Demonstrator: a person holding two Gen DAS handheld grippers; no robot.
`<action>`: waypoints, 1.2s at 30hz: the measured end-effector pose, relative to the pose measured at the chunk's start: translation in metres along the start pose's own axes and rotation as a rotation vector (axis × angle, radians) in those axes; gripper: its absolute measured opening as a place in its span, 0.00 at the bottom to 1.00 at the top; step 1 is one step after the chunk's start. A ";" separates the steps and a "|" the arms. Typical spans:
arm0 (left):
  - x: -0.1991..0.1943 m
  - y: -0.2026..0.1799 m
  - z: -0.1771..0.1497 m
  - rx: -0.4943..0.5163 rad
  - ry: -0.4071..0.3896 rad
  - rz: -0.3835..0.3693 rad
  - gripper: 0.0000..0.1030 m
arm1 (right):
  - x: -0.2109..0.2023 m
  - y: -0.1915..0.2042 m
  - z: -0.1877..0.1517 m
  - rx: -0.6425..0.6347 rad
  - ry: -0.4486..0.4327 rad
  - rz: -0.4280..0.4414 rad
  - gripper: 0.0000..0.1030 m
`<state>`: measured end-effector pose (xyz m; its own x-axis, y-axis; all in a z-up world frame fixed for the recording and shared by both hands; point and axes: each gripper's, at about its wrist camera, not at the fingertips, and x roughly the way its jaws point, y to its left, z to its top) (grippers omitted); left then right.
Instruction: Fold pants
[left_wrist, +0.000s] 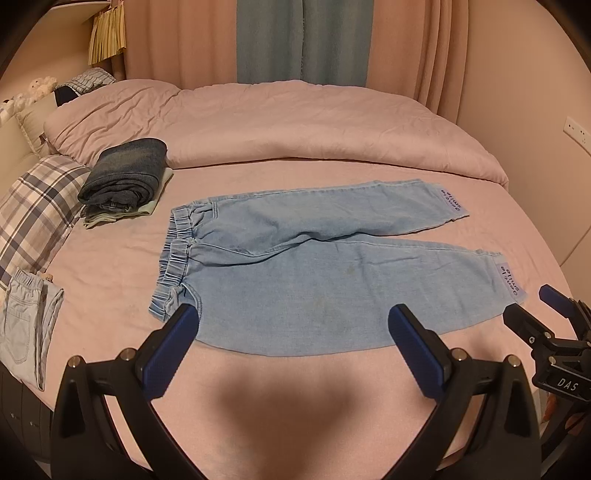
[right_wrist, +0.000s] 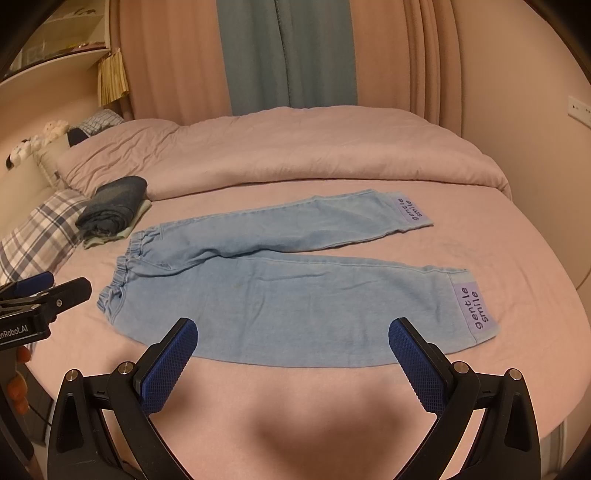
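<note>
— What's in front of you?

— A pink bed (left_wrist: 110, 266) fills my view, with a rumpled pink duvet (left_wrist: 295, 125) along its far side. On the sheet lie the light blue pants (left_wrist: 314, 266), spread flat, elastic waistband to my left, both legs running right, each cuff bearing a purple "gentle smile" patch (right_wrist: 476, 308).

— Anything else there?

— A stack of folded clothes (left_wrist: 123, 181) beyond the waistband, beside a plaid pillow (left_wrist: 37, 218).

— And your claws?

— My left gripper (left_wrist: 295, 325) is spread wide and empty, hovering at the near edge of the pants by the waistband end. My right gripper (right_wrist: 293, 339) is equally wide, holding nothing, at the near leg's lower edge toward the cuff.
</note>
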<state>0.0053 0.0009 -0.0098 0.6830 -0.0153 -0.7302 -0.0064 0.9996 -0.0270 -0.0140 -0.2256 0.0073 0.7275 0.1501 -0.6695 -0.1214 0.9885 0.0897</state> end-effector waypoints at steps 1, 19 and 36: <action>0.000 0.000 0.000 0.000 0.001 -0.002 1.00 | 0.000 0.000 0.000 0.000 0.001 0.000 1.00; 0.123 0.142 -0.081 -0.713 0.219 -0.215 0.99 | 0.077 0.089 -0.075 -0.412 0.037 0.085 1.00; 0.186 0.190 -0.044 -0.851 0.114 -0.234 0.36 | 0.163 0.194 -0.084 -0.822 0.013 0.043 0.35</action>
<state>0.0989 0.1866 -0.1805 0.6585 -0.2646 -0.7046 -0.4475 0.6151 -0.6491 0.0249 -0.0105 -0.1463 0.7034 0.1824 -0.6870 -0.6086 0.6539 -0.4495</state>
